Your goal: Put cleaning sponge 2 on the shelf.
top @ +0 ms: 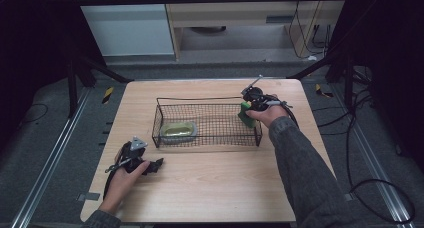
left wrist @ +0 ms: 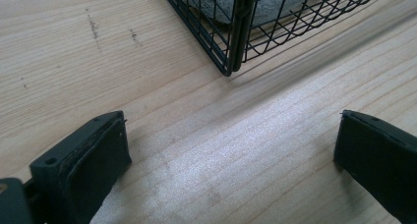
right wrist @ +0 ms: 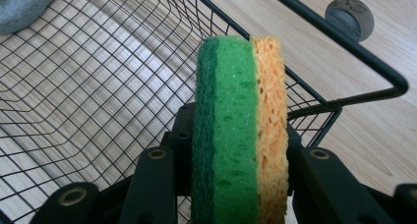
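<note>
sponge (right wrist: 239,130) half-hidden by right gripper (right wrist: 236,155), basket (right wrist: 98,86)

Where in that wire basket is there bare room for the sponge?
The basket floor is bare from the grey dish in its near-left corner across to the right wall, where the right gripper holds the sponge. Only that dish corner is crowded.
</note>
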Demonstrator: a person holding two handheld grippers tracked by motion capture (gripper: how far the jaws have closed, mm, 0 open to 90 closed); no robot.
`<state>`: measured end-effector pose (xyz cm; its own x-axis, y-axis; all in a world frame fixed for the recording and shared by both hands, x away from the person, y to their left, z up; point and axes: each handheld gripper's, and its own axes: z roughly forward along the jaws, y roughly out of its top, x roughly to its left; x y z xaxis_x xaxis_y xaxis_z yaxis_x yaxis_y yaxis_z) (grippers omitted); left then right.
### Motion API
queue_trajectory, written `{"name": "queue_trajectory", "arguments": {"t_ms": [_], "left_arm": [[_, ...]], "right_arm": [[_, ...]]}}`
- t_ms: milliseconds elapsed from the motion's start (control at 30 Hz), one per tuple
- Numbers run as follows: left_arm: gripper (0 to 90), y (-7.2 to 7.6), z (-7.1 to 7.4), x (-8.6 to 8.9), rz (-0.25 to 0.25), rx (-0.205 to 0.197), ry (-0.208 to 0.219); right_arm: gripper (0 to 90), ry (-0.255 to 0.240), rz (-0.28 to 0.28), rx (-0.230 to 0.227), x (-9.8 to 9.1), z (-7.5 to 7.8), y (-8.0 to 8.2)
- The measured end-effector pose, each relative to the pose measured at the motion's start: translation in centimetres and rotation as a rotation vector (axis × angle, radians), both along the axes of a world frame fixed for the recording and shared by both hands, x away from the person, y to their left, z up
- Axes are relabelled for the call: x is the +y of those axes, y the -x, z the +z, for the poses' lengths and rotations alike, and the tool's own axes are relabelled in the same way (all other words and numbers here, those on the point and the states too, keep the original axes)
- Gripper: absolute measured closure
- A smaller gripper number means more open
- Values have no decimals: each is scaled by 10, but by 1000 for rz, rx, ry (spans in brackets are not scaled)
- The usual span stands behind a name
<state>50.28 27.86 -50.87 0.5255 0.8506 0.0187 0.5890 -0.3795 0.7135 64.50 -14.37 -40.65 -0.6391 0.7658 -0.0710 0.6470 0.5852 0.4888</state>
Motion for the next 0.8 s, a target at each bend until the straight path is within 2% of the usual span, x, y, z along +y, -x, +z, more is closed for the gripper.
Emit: {"name": "queue_trajectory", "arguments": {"t_ms": [800], "left_arm": [[0, 0, 0, 0, -2, 0, -1]], "right_arm": [[638, 21, -1, 15, 7, -12, -1]]}}
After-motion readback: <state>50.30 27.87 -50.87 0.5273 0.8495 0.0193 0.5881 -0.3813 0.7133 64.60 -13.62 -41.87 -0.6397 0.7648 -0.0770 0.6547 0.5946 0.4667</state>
